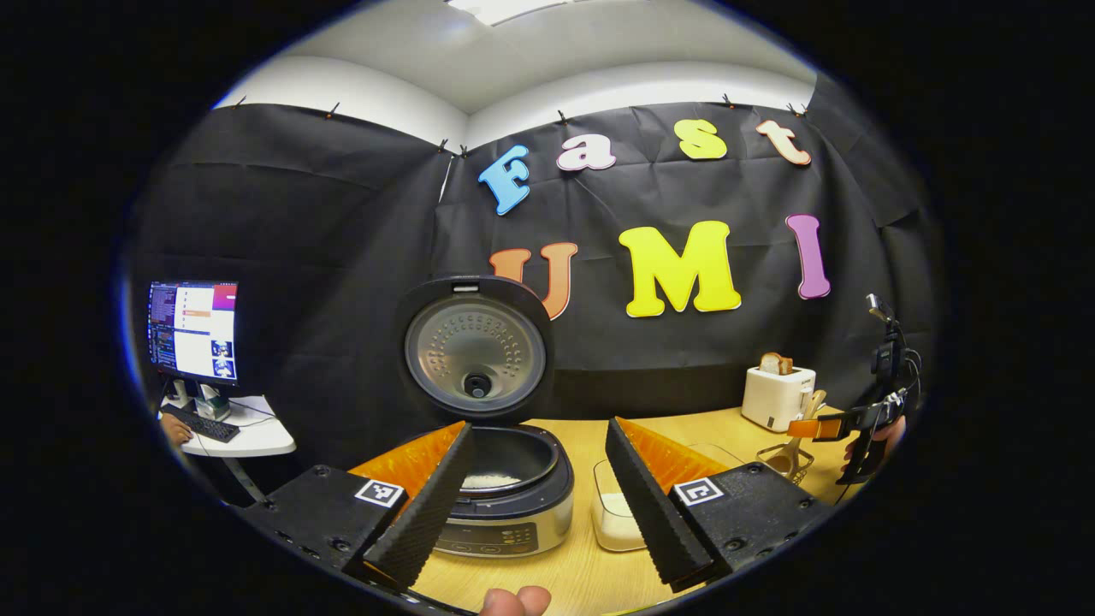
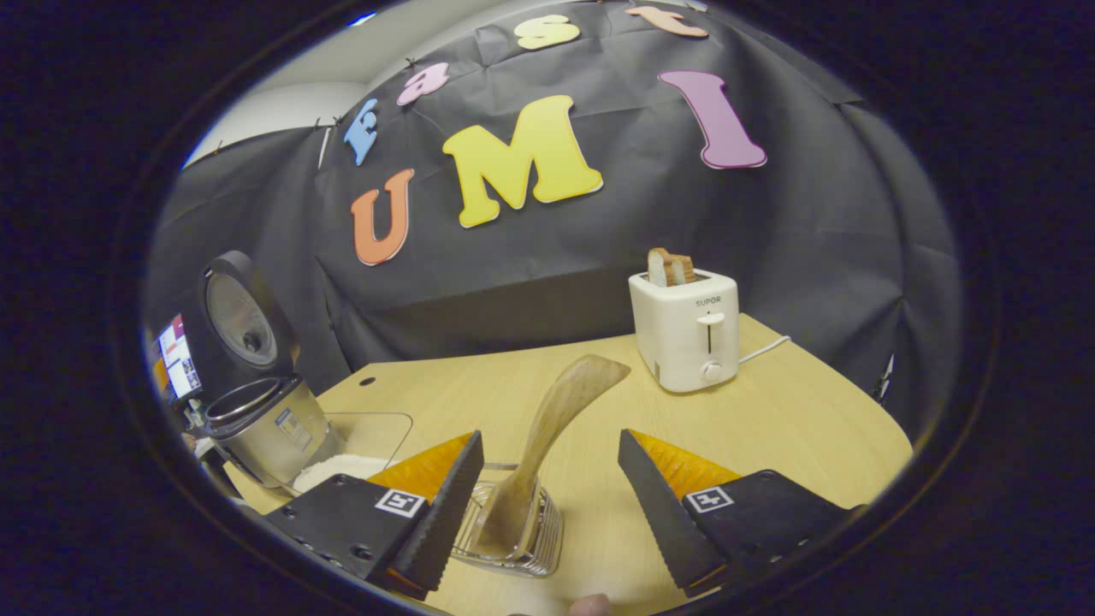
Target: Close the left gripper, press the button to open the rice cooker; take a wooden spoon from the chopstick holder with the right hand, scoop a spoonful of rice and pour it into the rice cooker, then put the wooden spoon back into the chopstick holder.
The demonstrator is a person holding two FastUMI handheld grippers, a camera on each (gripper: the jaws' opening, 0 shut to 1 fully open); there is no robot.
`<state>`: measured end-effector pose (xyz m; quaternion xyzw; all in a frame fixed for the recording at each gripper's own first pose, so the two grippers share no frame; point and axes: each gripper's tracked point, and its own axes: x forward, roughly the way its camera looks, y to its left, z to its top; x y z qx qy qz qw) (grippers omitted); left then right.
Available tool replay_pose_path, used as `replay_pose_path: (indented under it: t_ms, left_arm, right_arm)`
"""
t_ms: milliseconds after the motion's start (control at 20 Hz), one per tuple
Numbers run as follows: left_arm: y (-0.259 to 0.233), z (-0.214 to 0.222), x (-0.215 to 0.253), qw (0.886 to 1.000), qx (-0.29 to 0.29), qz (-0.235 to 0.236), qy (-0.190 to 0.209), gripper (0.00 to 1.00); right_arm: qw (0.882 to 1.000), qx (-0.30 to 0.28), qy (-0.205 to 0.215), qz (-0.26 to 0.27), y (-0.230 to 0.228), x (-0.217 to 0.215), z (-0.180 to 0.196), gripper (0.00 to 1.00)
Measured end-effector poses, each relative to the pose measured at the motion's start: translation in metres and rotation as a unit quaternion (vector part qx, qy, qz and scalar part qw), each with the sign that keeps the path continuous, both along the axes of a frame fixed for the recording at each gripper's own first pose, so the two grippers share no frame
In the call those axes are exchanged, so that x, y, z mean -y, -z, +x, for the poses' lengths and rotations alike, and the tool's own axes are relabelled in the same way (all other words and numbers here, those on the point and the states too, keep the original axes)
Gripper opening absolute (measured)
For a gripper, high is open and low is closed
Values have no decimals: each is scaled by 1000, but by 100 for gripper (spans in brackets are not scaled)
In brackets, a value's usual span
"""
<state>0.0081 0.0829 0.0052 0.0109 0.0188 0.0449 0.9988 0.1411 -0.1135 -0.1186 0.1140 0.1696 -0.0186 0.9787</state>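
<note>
On the pale wooden counter [image 2: 770,411] the rice cooker [image 1: 505,492] stood with its lid [image 1: 476,346] swung fully upright, so the button press looked done; some white rice showed in its inner pot. Beside it on the counter sat a clear container of rice [image 1: 616,513], and farther off a white toaster [image 2: 684,329] with bread slices in its slots.

The left gripper [image 1: 539,488] hovered in front of the cooker with its jaws spread wide and nothing between them.

The right gripper [image 2: 547,505] was near the wire chopstick holder [image 2: 522,535], its jaws also wide apart and empty. The wooden spoon [image 2: 556,419] stood in that holder, leaning away towards the toaster with its broad end uppermost. It lay between the two jaws but neither touched it. Whether rice had already been scooped could not be told; the step in hand seemed to be at the holder, either taking the spoon or having just left it.

If taking it, the jaws would do best to close on the narrow shaft just above the holder's rim, squarely across the lean, so that the spoon would not twist. A lift along the spoon's own tilt should keep the light wire holder from tipping or dragging.
</note>
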Motion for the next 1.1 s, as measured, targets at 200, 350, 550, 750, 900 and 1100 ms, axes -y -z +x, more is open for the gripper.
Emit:
replay_pose_path:
  t_ms: [200, 350, 550, 750, 900, 1100]
  left_arm:
    - [-4, -3, -5, 1000, 6, 15, -8, 98]
    - [-3, -3, -4, 1000, 3, 16, -5, 98]
    - [1, -4, -7, 1000, -6, 21, -14, 98]
    - [2, -4, -8, 1000, -9, 14, -14, 98]
    - [1, -5, -10, 1000, -9, 11, -14, 98]
    - [0, -9, -20, 1000, -10, -5, -18, 98]
  right_arm:
    - [1000, 1, 11, 4, 4, 4, 14, 67]
    - [1000, -15, 7, 24, 12, 0, 20, 51]
    - [999, -15, 1, 52, 8, -6, 21, 17]
    - [999, -7, -14, 49, -1, -17, 10, 1]
    - [999, 13, -15, 30, -21, -22, 7, 0]
    - [999, 49, -16, -3, -59, -28, 2, 0]
